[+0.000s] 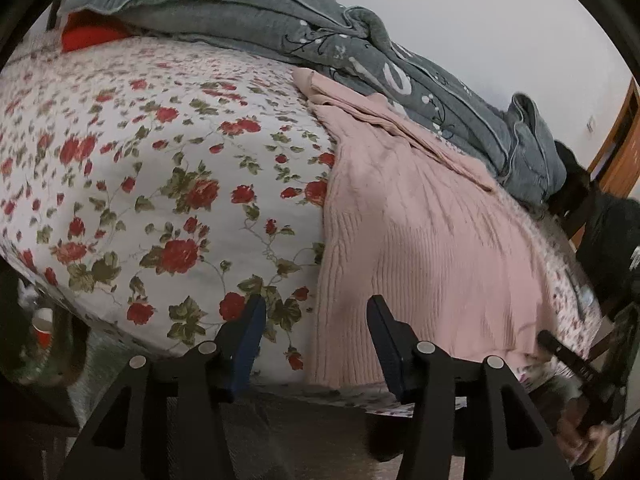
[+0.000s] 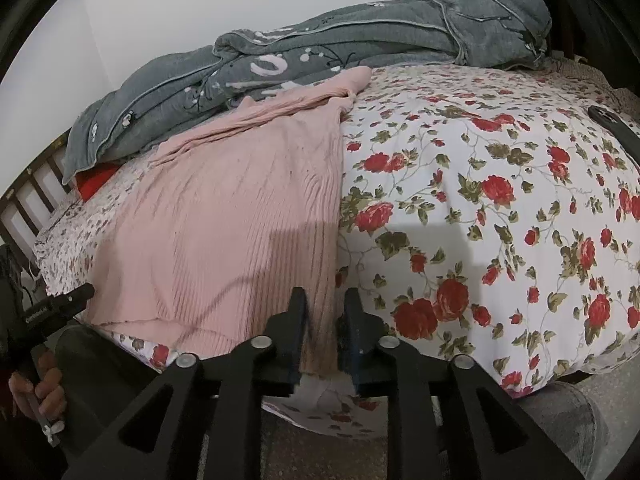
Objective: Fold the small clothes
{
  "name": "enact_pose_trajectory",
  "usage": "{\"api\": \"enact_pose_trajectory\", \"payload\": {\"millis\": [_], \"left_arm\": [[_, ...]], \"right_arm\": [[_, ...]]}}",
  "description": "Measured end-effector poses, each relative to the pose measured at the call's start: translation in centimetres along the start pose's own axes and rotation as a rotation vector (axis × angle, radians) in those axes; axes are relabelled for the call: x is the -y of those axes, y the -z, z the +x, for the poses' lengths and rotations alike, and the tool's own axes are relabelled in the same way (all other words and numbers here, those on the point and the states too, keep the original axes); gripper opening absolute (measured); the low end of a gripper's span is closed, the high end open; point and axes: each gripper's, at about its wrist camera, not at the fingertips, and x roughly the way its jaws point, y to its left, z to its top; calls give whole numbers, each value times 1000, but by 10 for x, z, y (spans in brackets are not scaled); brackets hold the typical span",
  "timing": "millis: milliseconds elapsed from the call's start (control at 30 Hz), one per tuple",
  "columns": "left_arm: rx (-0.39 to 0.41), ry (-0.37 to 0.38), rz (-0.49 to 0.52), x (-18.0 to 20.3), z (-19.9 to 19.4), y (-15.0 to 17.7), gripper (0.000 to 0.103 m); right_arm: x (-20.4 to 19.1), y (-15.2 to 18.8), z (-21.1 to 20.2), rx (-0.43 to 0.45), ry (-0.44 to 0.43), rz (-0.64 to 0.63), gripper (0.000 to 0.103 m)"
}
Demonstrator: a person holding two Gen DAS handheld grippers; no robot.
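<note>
A pink ribbed knit garment (image 1: 420,240) lies spread on the rose-print bed sheet (image 1: 160,160), its near hem hanging at the bed's front edge. My left gripper (image 1: 316,312) is open and empty, just in front of the garment's left bottom corner. In the right wrist view the same pink garment (image 2: 224,216) lies to the left on the sheet (image 2: 480,200). My right gripper (image 2: 326,304) is shut on the garment's right bottom edge, with pink fabric pinched between the fingers.
A grey quilted blanket (image 1: 360,52) is bunched along the back of the bed, also in the right wrist view (image 2: 320,56). A red pillow (image 1: 92,34) lies under it. A dark phone (image 2: 616,128) lies on the sheet at right. A red cup (image 1: 42,330) stands on the floor at left.
</note>
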Motion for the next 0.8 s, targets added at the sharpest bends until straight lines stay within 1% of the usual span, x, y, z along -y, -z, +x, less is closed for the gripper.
{"api": "enact_pose_trajectory", "payload": {"millis": [67, 167, 200, 367, 400, 433, 467, 533, 633, 767, 800], "left_arm": [[-1, 13, -10, -3, -1, 0, 51], [-6, 34, -6, -1, 0, 2, 51], [-8, 44, -1, 0, 0, 2, 51], [-6, 41, 51, 14, 2, 4, 48], [-3, 41, 60, 16, 1, 5, 44], [-1, 45, 70, 18, 1, 5, 37], [-1, 46, 78, 19, 1, 5, 33], [-3, 46, 88, 21, 2, 5, 23], [-4, 38, 92, 22, 2, 5, 22], [-49, 36, 72, 20, 9, 4, 23], [-45, 42, 66, 19, 9, 3, 24]], "right_arm": [[-2, 1, 1, -4, 2, -7, 27], [-5, 2, 3, -11, 6, -21, 28], [-6, 2, 4, -14, 8, -26, 28], [-11, 3, 7, -22, 14, -46, 28], [-12, 3, 7, -23, 14, -49, 28], [-12, 3, 7, -23, 12, -51, 28], [-13, 4, 7, -23, 9, -54, 28], [-13, 4, 8, -23, 8, -58, 27], [-13, 4, 8, -28, 7, -60, 24], [-13, 5, 8, -35, -1, -56, 24], [-13, 6, 8, -38, -5, -58, 24]]}}
